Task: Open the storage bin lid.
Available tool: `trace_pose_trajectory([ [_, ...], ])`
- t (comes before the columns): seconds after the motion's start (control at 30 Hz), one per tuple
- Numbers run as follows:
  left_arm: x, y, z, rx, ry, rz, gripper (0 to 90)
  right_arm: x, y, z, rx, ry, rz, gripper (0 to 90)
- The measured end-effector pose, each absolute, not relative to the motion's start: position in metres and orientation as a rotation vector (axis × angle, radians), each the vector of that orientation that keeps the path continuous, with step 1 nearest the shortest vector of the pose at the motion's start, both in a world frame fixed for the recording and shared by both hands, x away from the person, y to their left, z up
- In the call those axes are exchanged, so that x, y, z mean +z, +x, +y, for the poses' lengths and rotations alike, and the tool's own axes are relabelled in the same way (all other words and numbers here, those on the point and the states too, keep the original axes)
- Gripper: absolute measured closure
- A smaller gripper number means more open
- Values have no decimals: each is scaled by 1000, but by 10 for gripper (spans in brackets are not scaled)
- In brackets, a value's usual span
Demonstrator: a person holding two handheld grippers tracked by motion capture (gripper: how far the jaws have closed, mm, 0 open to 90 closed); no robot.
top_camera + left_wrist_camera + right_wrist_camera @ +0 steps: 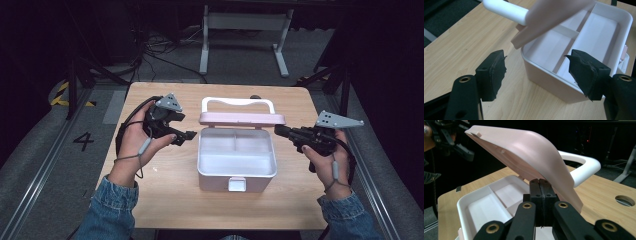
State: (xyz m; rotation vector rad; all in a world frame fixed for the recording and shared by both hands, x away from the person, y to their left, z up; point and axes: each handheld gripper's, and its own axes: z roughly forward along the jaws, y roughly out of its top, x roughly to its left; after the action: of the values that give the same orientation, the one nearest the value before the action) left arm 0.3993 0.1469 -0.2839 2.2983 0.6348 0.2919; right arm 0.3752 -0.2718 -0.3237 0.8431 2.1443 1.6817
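Raised lid [242,118] hid box [237,172] back wall in high view. Lid top cut by frame edge in left gripper view. Table hole [624,200] clipped at right edge, right gripper view.

One bench [165,200] carries one box [236,162]. The box has one lid [242,118], one handle [237,102], one latch [237,184] and three compartments. Two hand-held grippers flank it: the left hand-held gripper [186,135] and the right hand-held gripper [281,131]. Two hands hold them.
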Motion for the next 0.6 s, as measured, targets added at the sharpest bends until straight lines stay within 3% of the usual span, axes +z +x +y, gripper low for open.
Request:
trace_pose_trajectory([
  [0.4, -306, 408, 147, 299, 2154, 748, 265, -320, 390, -268, 1694, 845, 2117, 900],
  [0.6, -310, 409, 138, 394, 2055, 710, 244, -320, 392, -269, 1701, 849, 2110, 900],
])
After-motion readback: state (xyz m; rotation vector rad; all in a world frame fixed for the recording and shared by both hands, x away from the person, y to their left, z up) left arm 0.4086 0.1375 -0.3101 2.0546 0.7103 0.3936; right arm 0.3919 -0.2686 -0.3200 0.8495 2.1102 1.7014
